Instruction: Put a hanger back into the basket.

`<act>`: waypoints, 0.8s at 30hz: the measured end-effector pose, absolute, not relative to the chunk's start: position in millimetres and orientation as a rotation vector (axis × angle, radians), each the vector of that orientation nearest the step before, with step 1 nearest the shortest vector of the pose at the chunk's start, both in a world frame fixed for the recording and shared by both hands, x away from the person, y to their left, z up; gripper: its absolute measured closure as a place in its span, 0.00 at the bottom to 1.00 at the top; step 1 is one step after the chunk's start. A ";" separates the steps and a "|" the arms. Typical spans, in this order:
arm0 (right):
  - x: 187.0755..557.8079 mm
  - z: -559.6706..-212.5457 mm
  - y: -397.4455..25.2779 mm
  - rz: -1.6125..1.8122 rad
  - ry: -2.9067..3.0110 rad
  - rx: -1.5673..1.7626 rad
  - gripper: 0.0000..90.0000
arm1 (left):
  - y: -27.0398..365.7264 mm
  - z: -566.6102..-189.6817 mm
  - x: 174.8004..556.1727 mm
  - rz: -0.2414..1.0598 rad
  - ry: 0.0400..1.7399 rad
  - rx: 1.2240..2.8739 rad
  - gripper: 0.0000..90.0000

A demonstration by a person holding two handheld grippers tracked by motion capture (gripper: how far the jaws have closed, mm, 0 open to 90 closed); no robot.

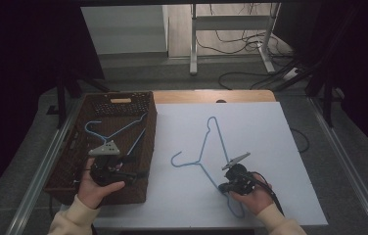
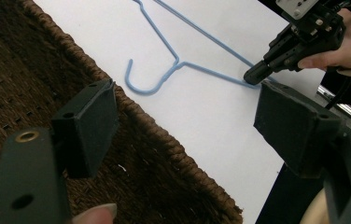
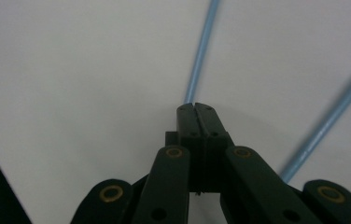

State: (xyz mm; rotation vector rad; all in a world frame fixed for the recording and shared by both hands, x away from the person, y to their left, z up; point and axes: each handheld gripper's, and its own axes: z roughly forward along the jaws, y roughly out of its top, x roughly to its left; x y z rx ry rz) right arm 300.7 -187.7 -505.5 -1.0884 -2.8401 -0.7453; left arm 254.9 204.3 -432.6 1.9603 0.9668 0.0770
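Nearest the person, the right gripper (image 1: pixel 219 187) sits low on the white table sheet (image 1: pixel 260 127) with its jaws pressed together on the wire of a blue hanger (image 1: pixel 206 147); the right gripper view shows the blue wire (image 3: pixel 200 56) running straight out from between the closed tips, so the hold looks made, though the hanger appears to lie flat on the sheet rather than lifted. The hanger's hook (image 2: pixel 138 84) curls toward the basket, and its long arms stretch away across the sheet. To the left, the left gripper (image 1: pixel 140 175) is held over the near part of the brown wicker basket (image 1: pixel 74 147) with its jaws spread wide and nothing between them, as its own view shows with the woven rim (image 2: pixel 164 140) passing under them. Farther back inside the basket rests a second blue hanger (image 1: pixel 118 129), propped against the wall. Judging from this, the work is gathering hangers into the basket: one seems already in, the one on the sheet is gripped but not yet carried over, so the lift, the move left and the release remain.
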 end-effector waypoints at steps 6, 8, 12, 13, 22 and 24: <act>296.1 -506.8 -169.4 -0.749 -2.848 -1.021 1.00 | 204.2 -433.0 254.7 0.075 0.967 1.961 0.24; 295.3 -507.2 -162.8 -0.749 -2.862 -0.998 1.00 | 204.3 -433.0 254.6 0.076 0.967 1.961 0.24; 296.0 -508.2 -154.3 -0.756 -2.869 -0.970 1.00 | 203.8 -433.1 254.2 0.075 0.966 1.963 0.24; 296.3 -508.4 -153.0 -0.759 -2.869 -0.969 1.00 | 203.6 -433.2 254.2 0.076 0.966 1.963 0.24; 305.0 -509.3 -144.9 -0.785 -2.867 -0.950 1.00 | 203.6 -433.9 254.3 0.075 0.966 1.967 0.24; 314.6 -508.1 -148.4 -0.803 -2.872 -0.990 1.00 | 203.9 -433.7 254.0 0.076 0.967 1.965 0.24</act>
